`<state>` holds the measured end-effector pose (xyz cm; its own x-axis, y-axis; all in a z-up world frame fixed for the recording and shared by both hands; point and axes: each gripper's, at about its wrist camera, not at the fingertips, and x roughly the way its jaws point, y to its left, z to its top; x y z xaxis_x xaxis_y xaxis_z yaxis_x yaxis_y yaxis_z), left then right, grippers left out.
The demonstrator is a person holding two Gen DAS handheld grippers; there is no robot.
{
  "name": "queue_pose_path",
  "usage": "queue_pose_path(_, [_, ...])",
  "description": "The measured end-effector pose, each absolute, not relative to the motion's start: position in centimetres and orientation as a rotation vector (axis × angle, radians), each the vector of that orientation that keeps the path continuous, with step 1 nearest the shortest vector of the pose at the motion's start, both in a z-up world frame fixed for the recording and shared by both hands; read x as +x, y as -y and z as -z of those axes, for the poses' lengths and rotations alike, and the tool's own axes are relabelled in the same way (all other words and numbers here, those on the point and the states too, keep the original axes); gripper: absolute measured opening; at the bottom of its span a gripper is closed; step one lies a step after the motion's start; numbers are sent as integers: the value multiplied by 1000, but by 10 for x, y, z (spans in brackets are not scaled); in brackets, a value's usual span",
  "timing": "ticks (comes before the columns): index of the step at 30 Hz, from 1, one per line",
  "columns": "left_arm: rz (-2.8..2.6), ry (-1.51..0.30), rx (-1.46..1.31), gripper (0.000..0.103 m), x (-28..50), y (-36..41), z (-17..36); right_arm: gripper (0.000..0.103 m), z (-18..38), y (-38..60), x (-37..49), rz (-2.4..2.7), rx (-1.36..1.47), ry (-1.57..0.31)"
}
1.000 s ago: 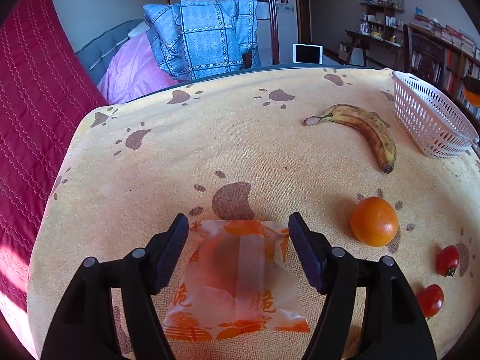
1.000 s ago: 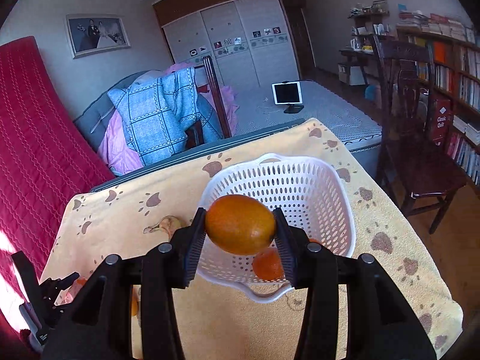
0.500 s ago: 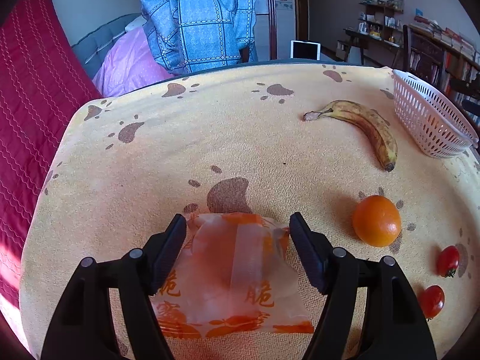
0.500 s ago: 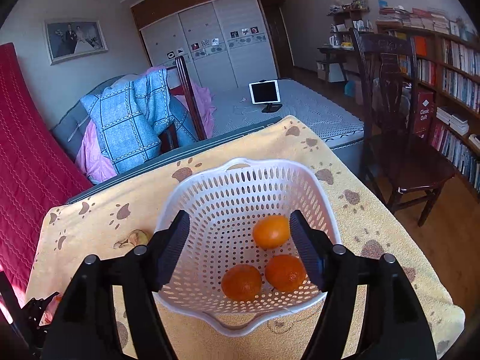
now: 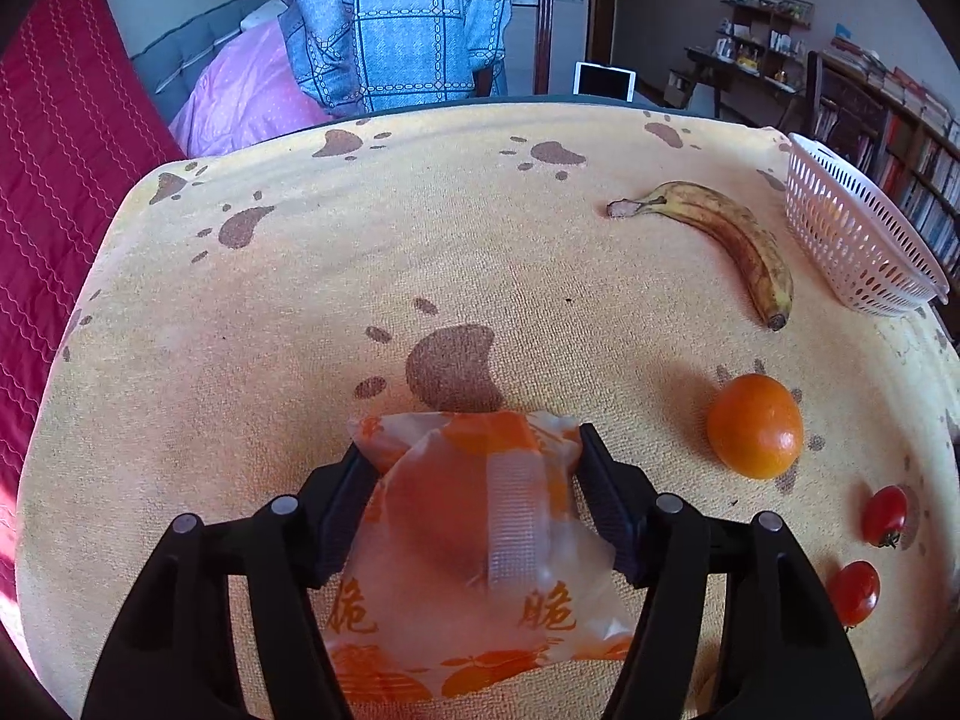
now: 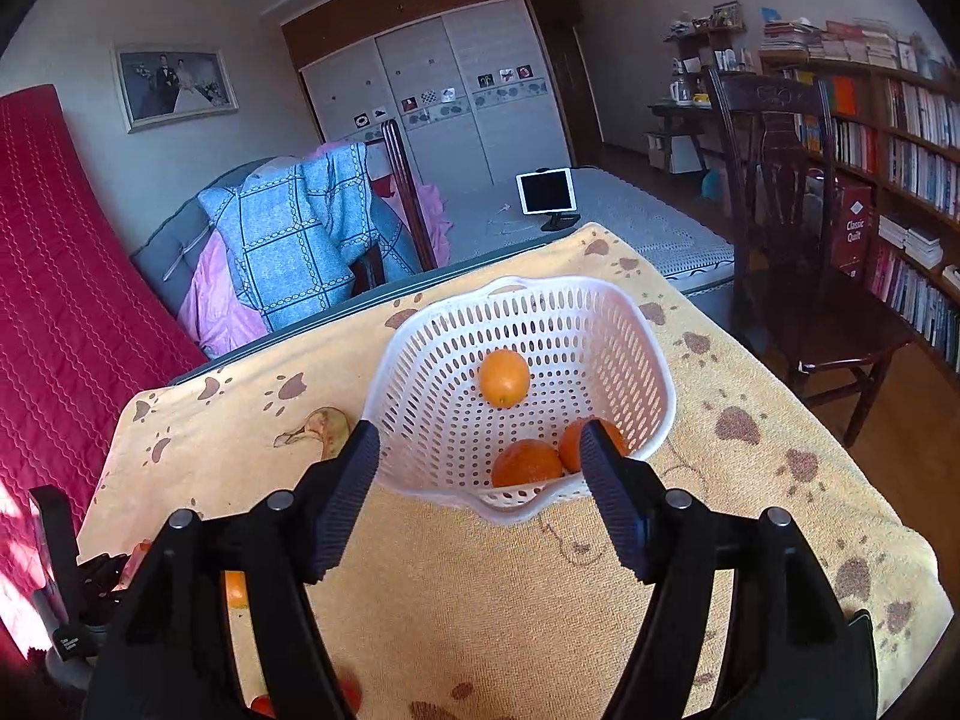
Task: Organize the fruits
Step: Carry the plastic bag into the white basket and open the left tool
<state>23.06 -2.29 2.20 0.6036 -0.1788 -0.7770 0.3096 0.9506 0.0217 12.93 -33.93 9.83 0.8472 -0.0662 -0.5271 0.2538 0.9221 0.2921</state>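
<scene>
In the left wrist view my left gripper (image 5: 471,450) has its fingers against both sides of a clear plastic bag (image 5: 480,546) with orange print and fruit inside, lying on the yellow paw-print cloth. A loose orange (image 5: 755,426), a banana (image 5: 729,234) and two cherry tomatoes (image 5: 883,515) lie to the right. In the right wrist view my right gripper (image 6: 480,450) is open and empty, held above the near rim of a white basket (image 6: 420,360) that holds three oranges (image 6: 504,378).
The white basket also shows at the table's far right edge in the left wrist view (image 5: 852,240). A chair draped with blue cloth (image 5: 396,30) stands behind the table. A dark wooden chair (image 6: 798,228) and bookshelves stand to the right.
My right gripper opened and let its orange drop into the basket, then drew back. My left gripper moved forward around the bag and closed onto its sides.
</scene>
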Motion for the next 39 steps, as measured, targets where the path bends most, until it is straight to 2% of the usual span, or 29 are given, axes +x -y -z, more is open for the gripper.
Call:
queue_pose_path(15, [259, -785, 180, 61, 209, 44, -63, 71, -75, 342, 72, 187, 395, -579])
queue_pose_path(23, [354, -747, 229, 61, 207, 115, -94, 71, -46, 325, 70, 167, 397, -644])
queue_pose_path(30, [446, -713, 270, 61, 216, 188, -117, 71, -41, 323, 69, 180, 380, -623])
queue_pose_path(39, [522, -722, 306, 61, 242, 266, -119, 71, -36, 332, 67, 185, 436, -621])
